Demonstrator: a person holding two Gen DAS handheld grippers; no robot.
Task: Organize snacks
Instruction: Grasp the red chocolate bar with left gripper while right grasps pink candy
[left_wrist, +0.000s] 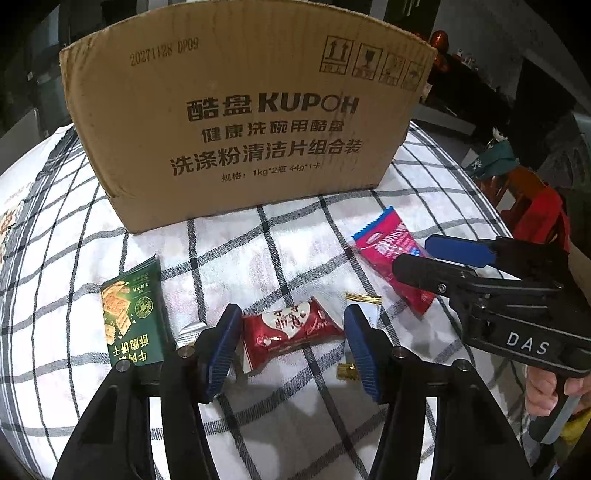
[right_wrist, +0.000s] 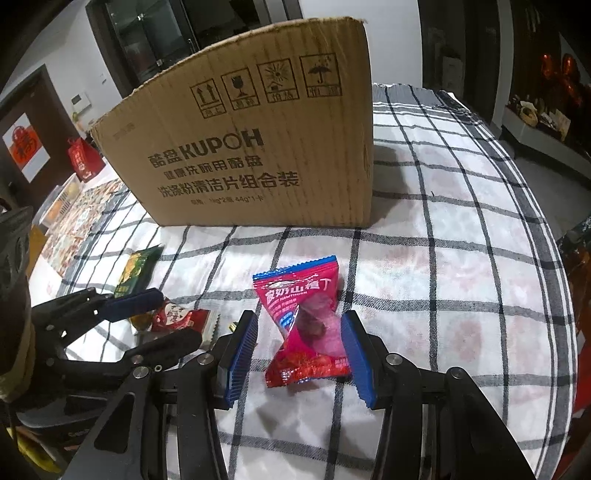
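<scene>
Covering table, checked cloth (right_wrist: 461, 236) (cardboard box (right_wrist: 258, 147) behind)

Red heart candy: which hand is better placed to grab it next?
Left. The left gripper already has its open jaws on either side of the red heart candy; the right gripper is straddling the pink hawthorn packet.

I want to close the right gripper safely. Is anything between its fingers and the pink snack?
Nothing visible. The pink snack lies on the cloth between the open fingers of the right gripper; the gaps beside it look clear.

Cardboard box (right_wrist: 258, 147) walls off the rear; checked cloth (right_wrist: 461, 240) rightward lies open.
</scene>
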